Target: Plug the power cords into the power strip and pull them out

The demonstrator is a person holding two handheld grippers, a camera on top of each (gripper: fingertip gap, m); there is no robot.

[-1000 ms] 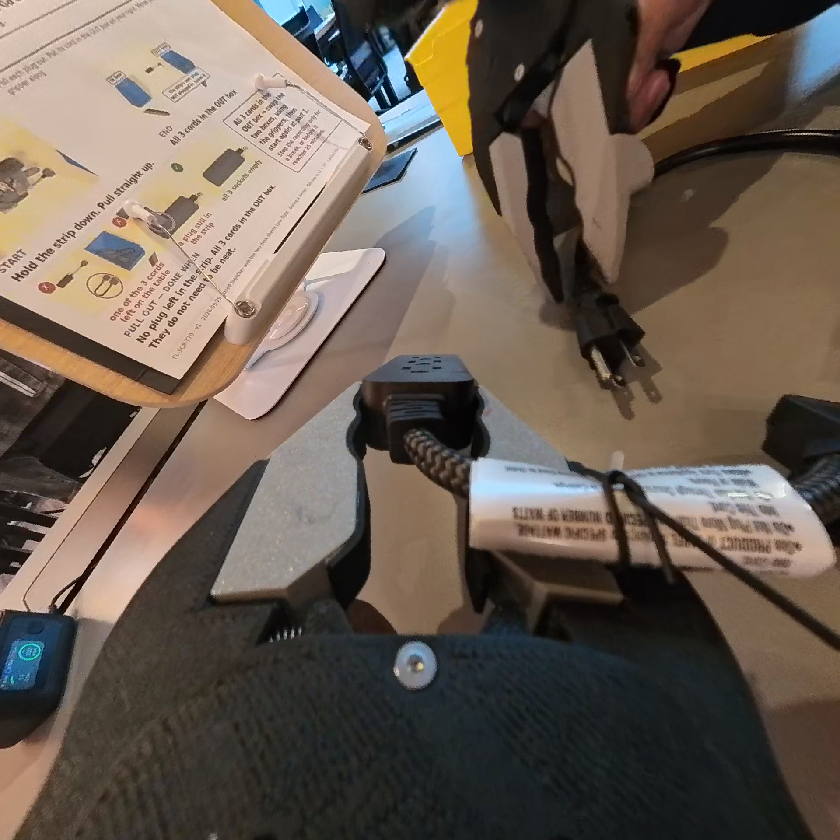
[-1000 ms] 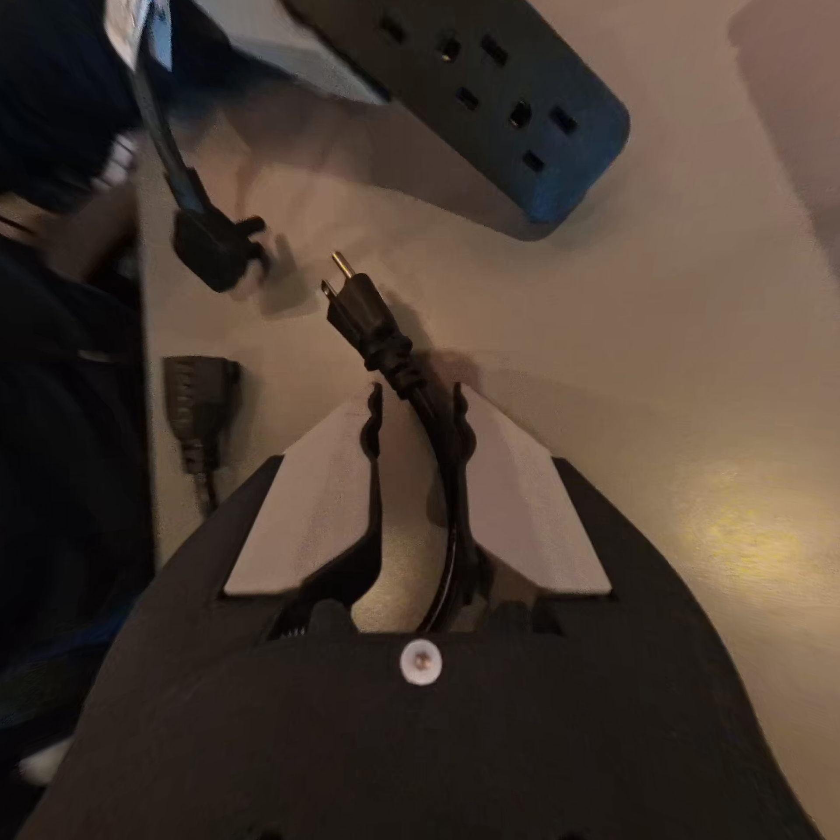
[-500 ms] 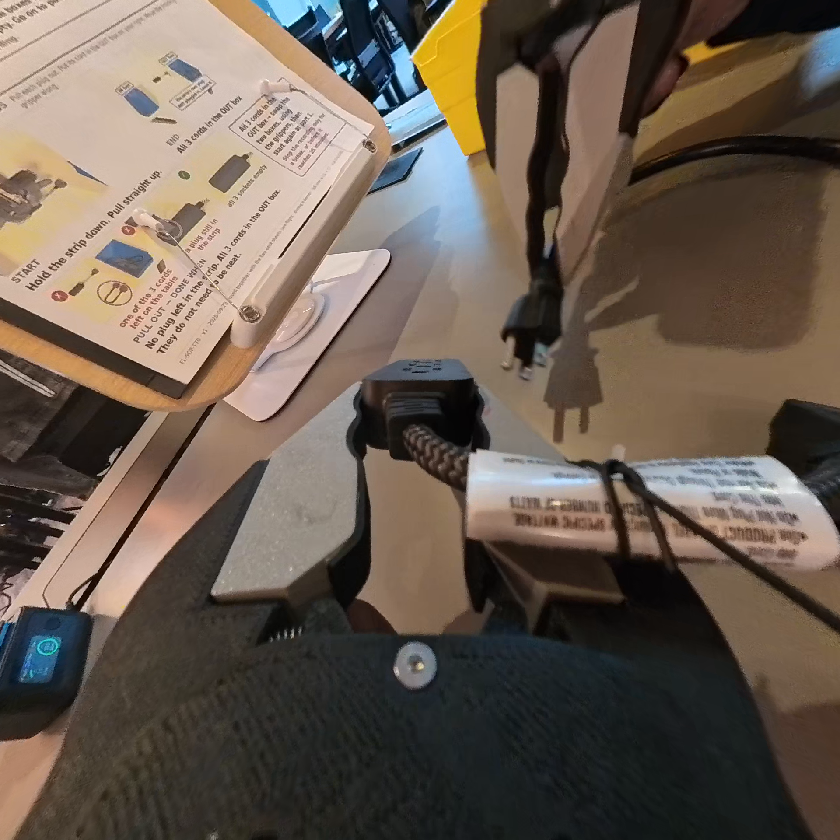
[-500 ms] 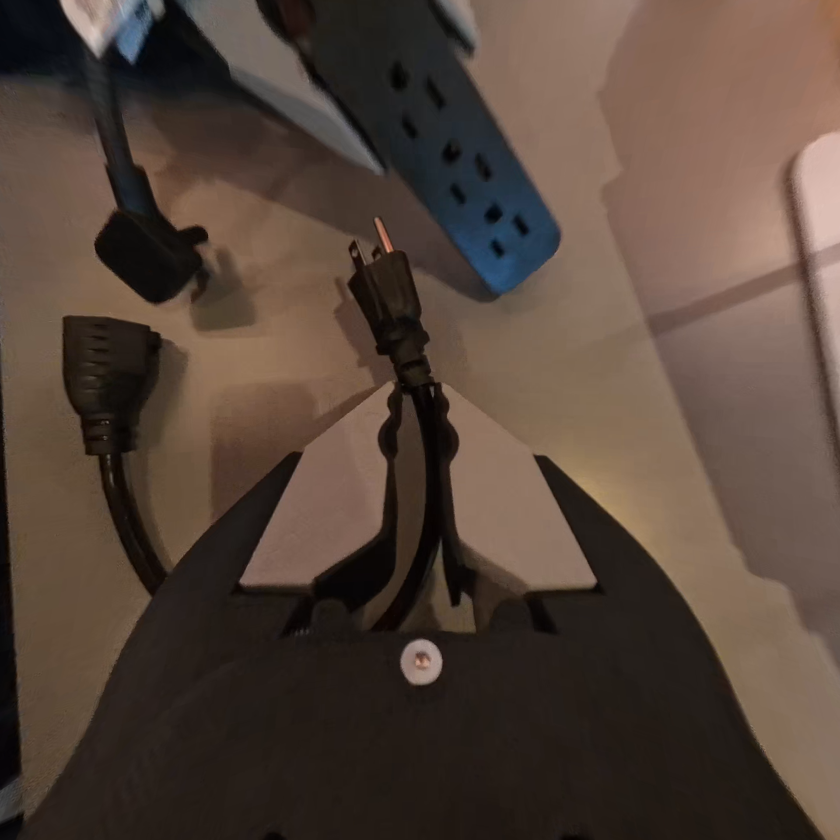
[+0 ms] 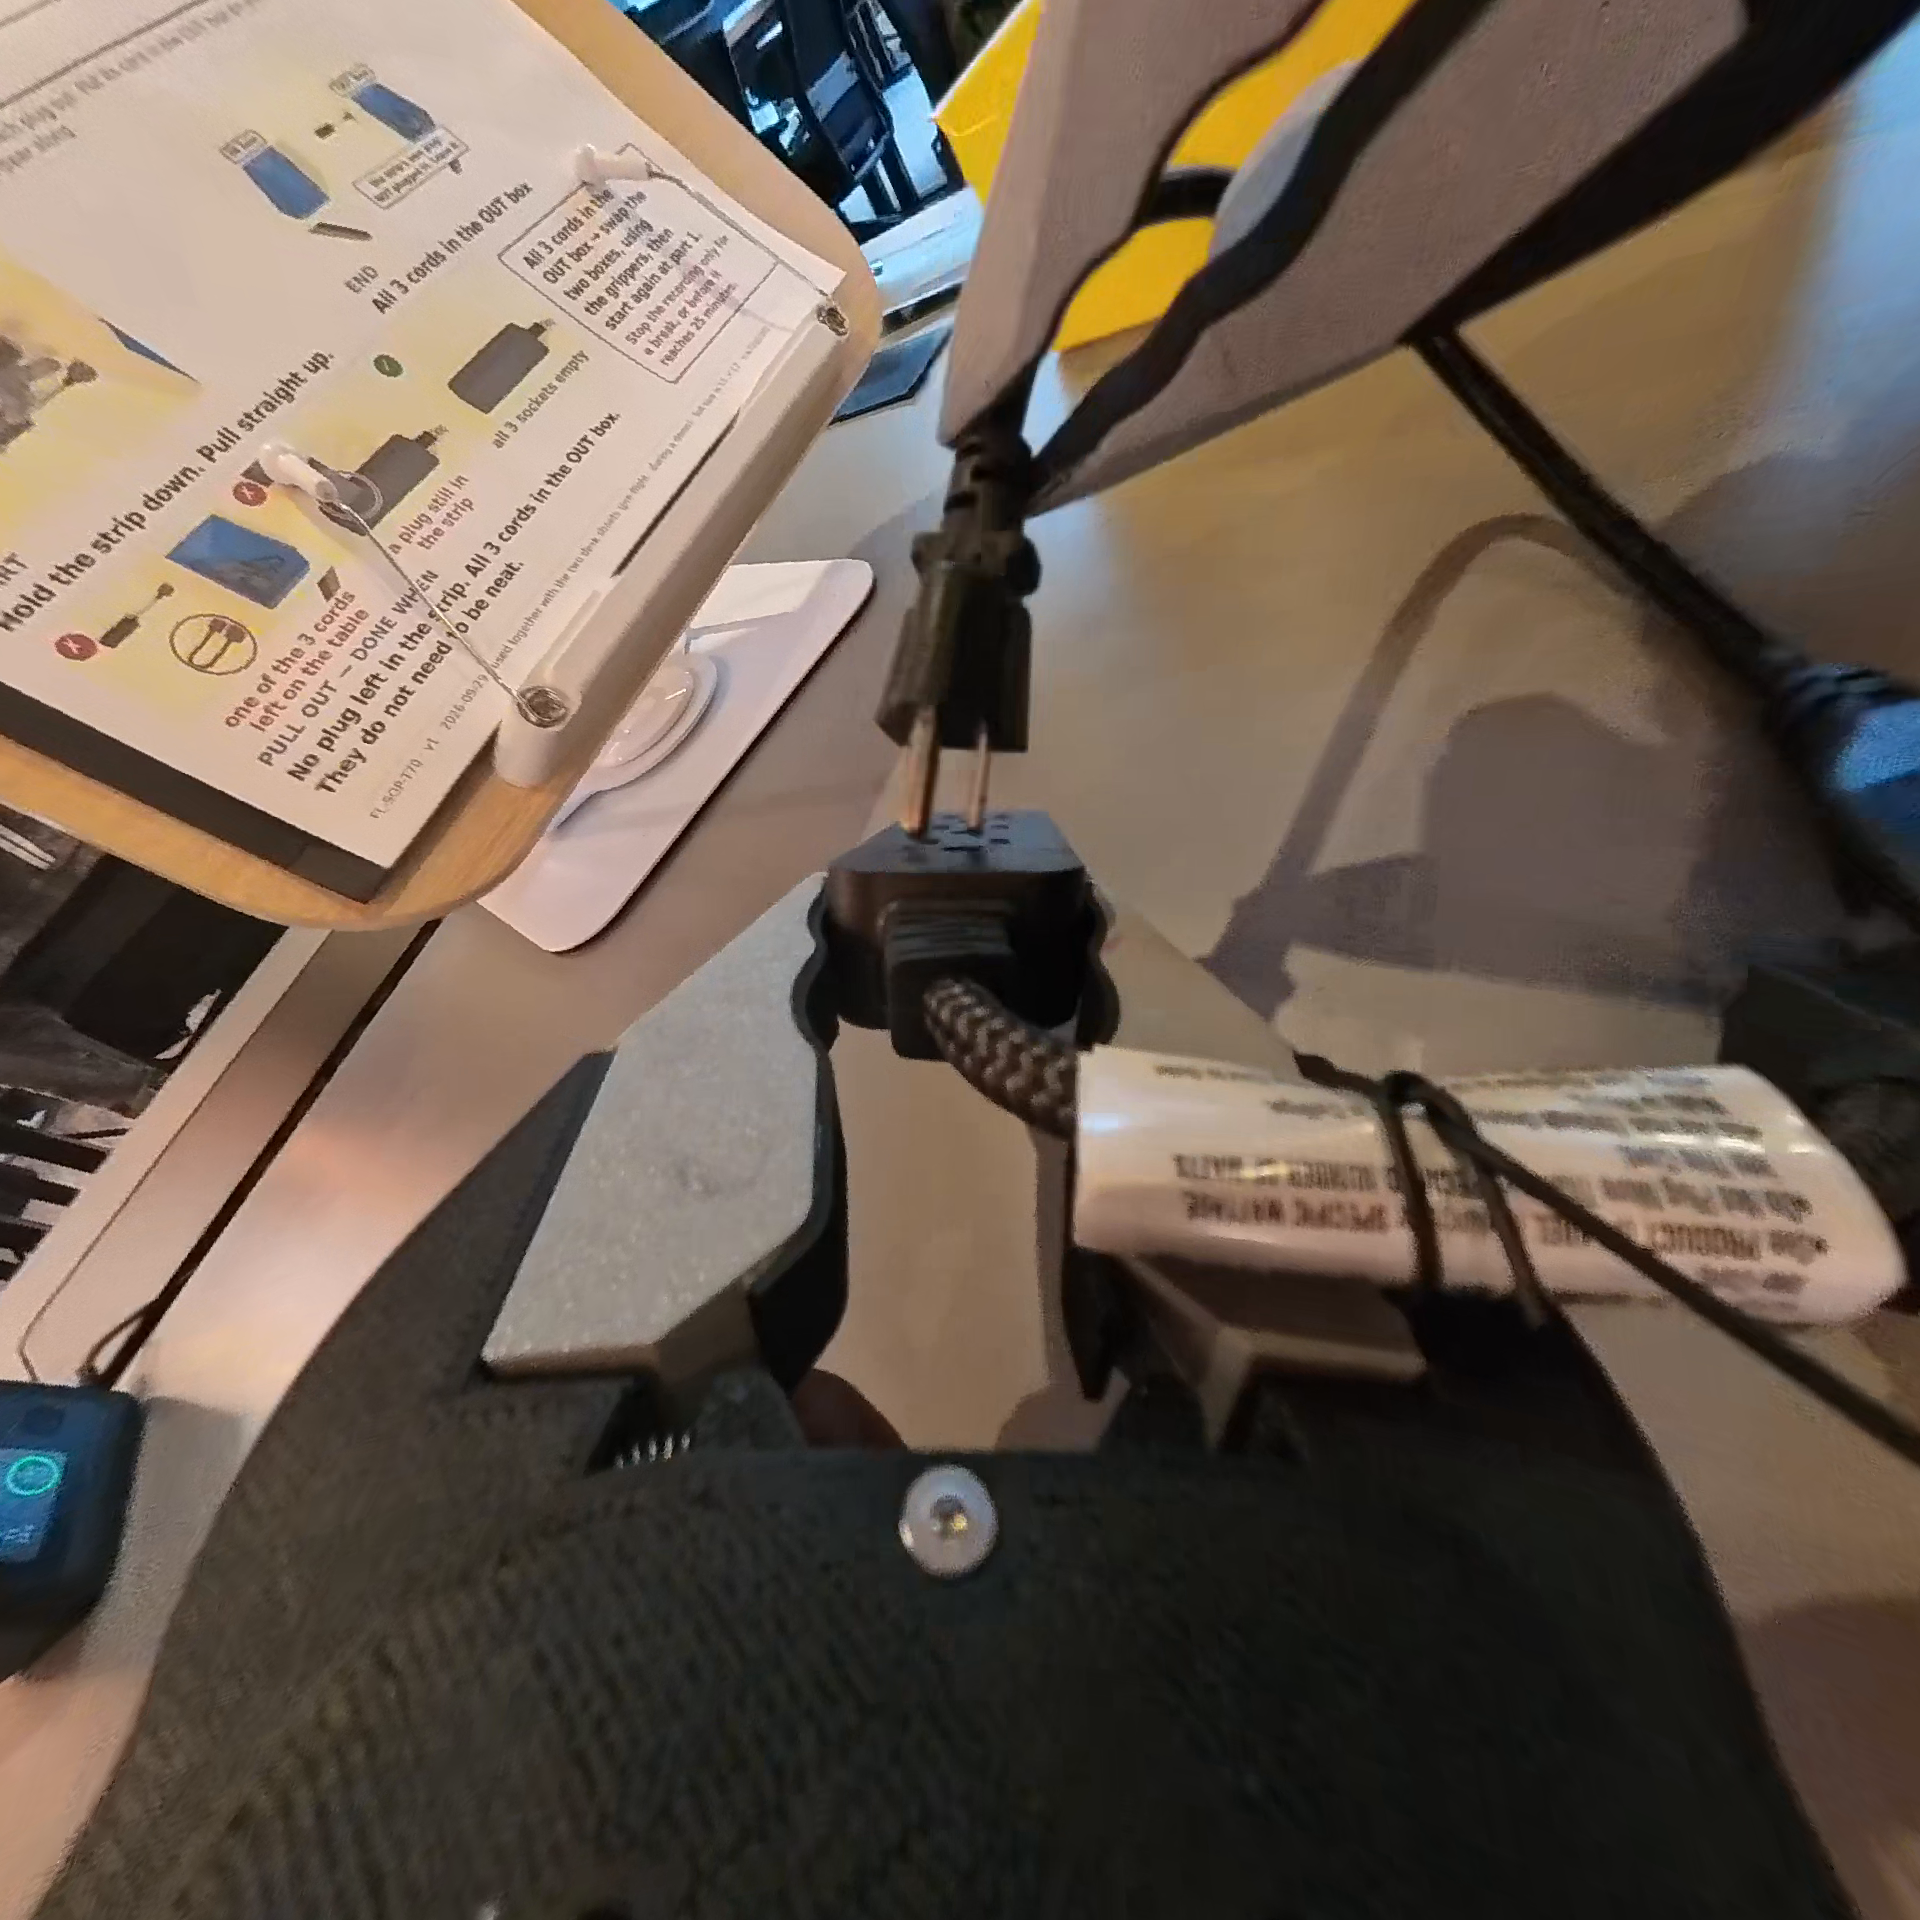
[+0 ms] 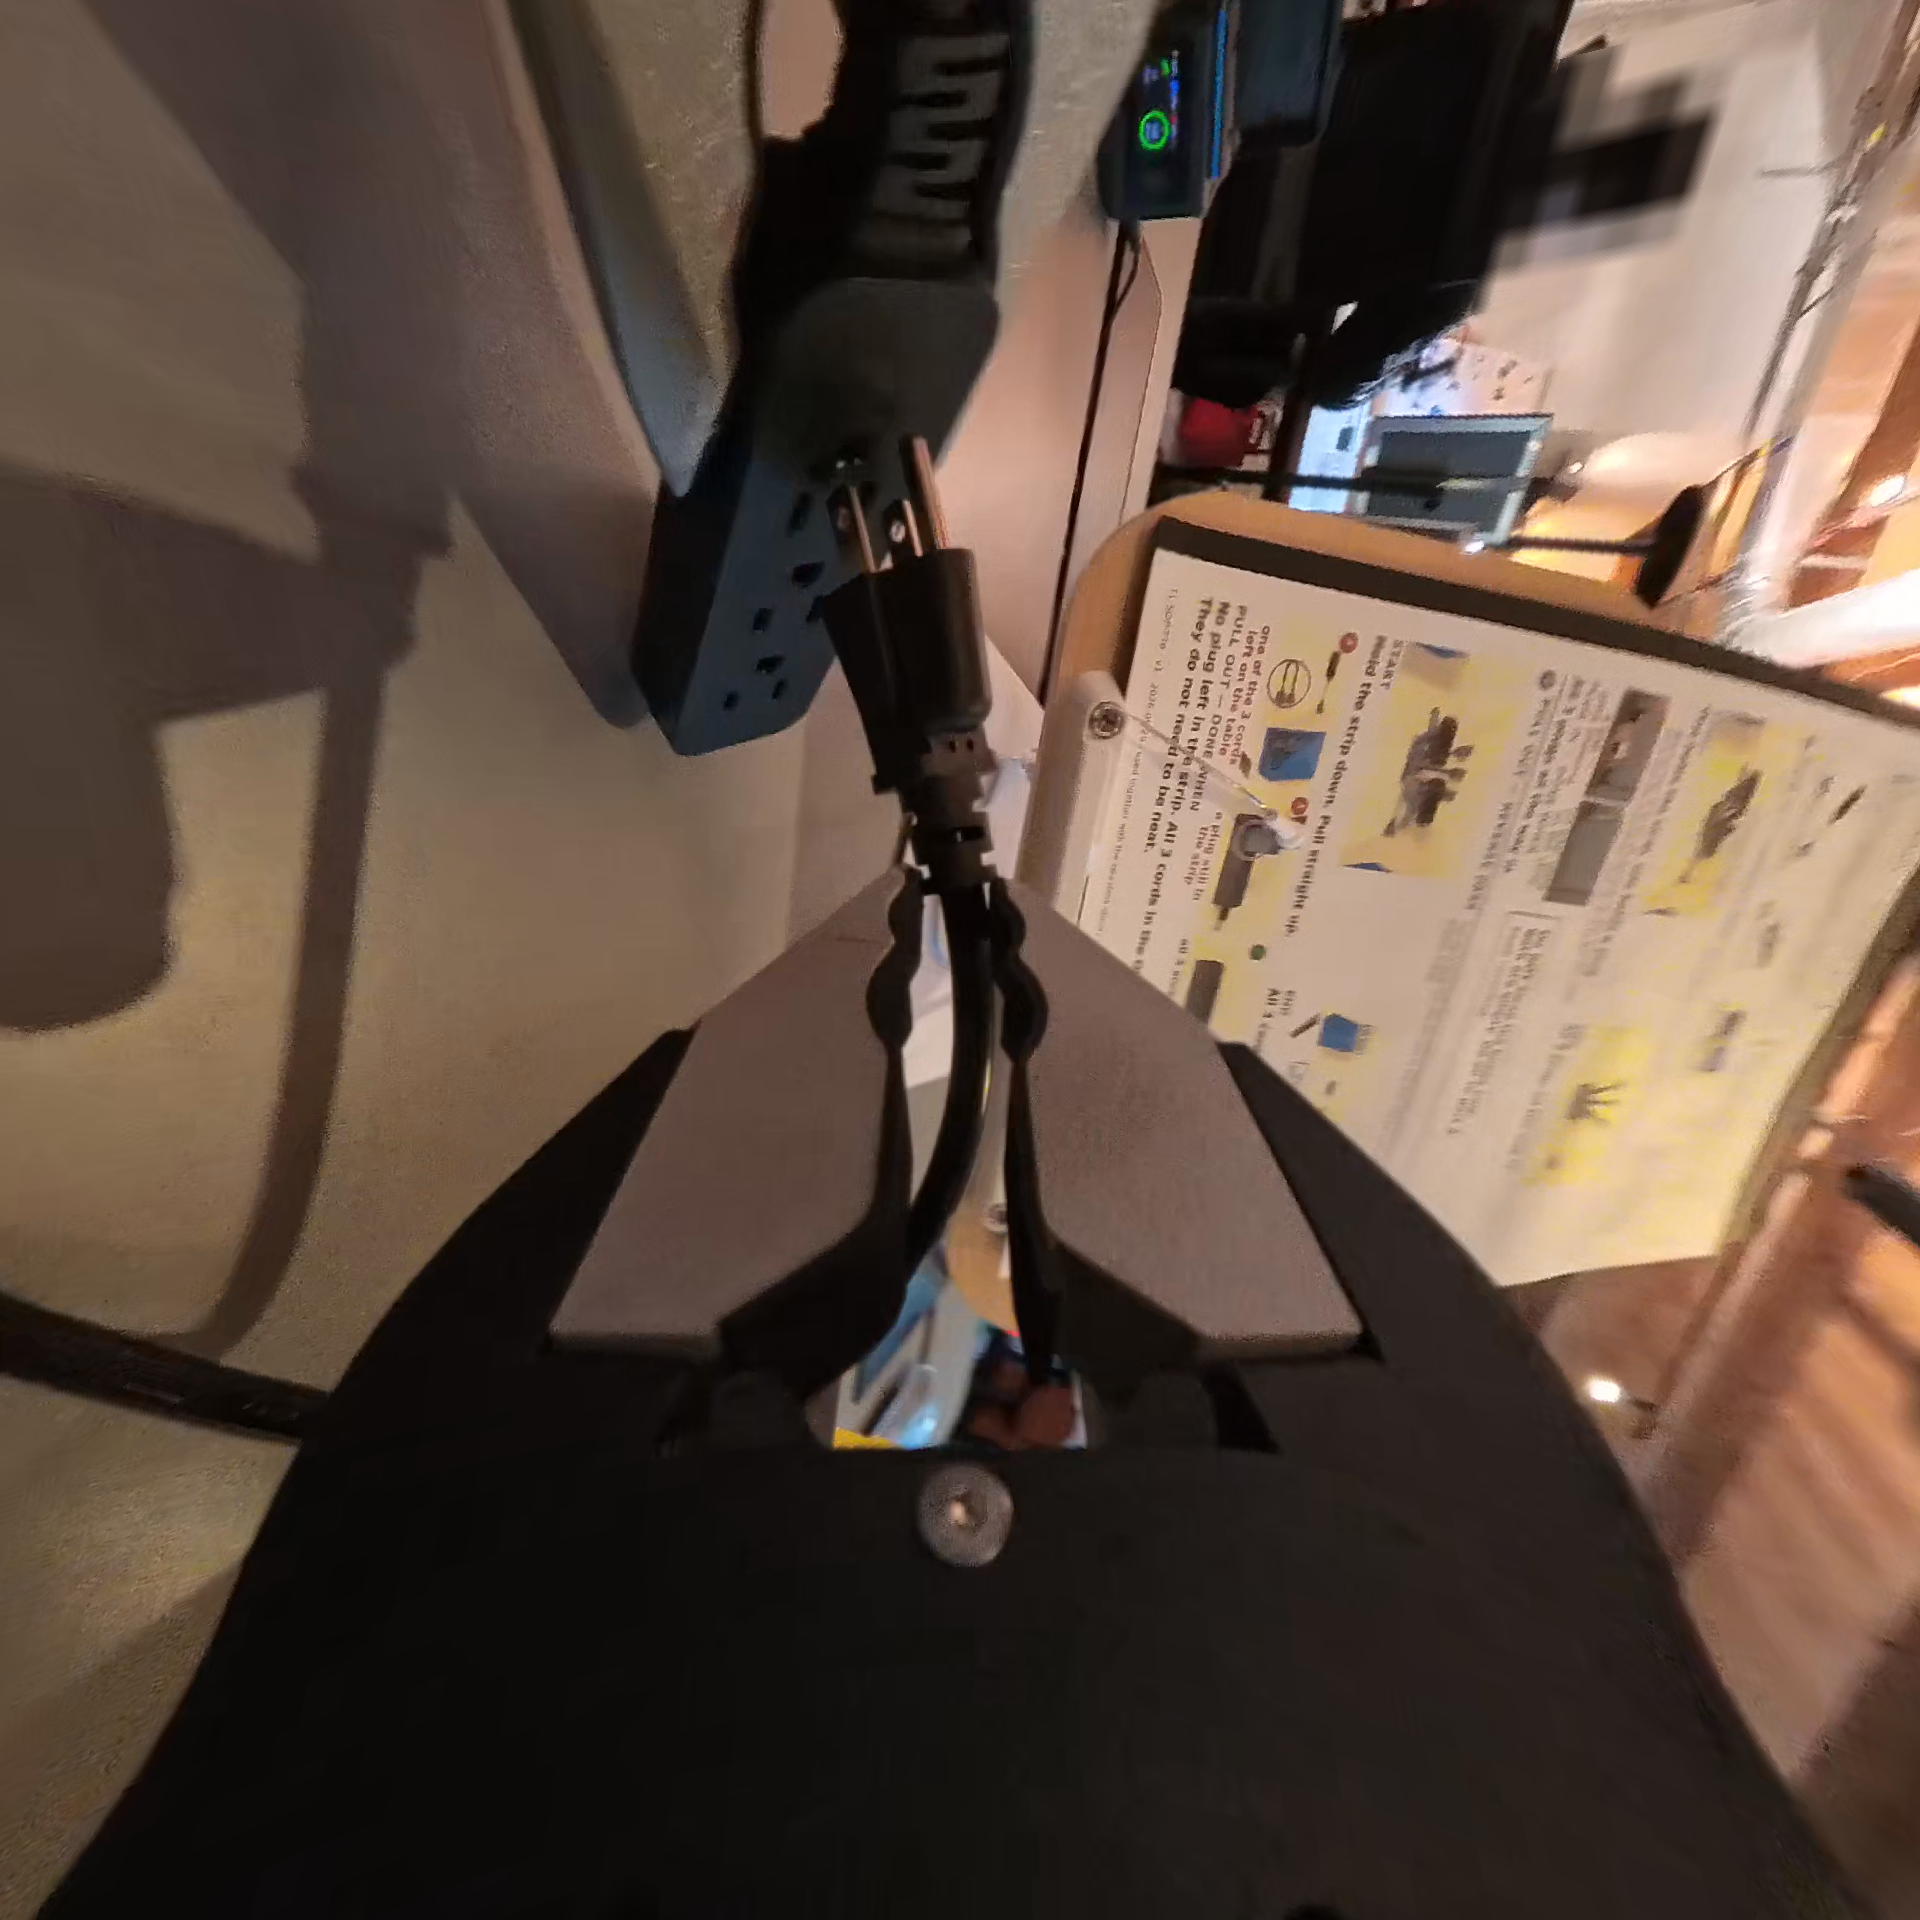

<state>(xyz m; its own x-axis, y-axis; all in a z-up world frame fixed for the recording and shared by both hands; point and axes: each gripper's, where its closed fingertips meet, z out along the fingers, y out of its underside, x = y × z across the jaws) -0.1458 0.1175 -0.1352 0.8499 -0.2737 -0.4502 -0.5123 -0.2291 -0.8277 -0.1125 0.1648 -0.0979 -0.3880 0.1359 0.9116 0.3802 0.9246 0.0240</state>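
Between the fingertips of our left gripper point(image 5: 961, 961) we see the near end of the black power strip point(image 5: 961, 883), both pads pressed on its sides; its long axis runs straight ahead, away from the fingers, socket face up, and its braided cable point(image 5: 1003, 1049) bends off to the right beneath a white label point(image 5: 1475, 1195). Our right gripper point(image 6: 954, 914) has its jaws drawn nearly together, clamped on a black power cord point(image 6: 961, 1039) just behind the plug's ribbed collar. The plug point(image 5: 961, 634) hangs directly above the strip's near end, long axis close to vertical, prongs point(image 5: 940, 784) pointing down, their tips at the socket face and most of their length still bare. In the right wrist view the same plug point(image 6: 914, 644) points forward from the fingertips toward the strip point(image 6: 727, 582), which extends away beyond it. Left of the left gripper stands a tilted wooden board point(image 5: 312, 883) carrying a printed instruction sheet point(image 5: 343, 416), on a white base point(image 5: 717, 717); all of this rests on a pale table point(image 5: 1299, 727). Beyond the right gripper lies a yellow bin point(image 5: 997, 114).
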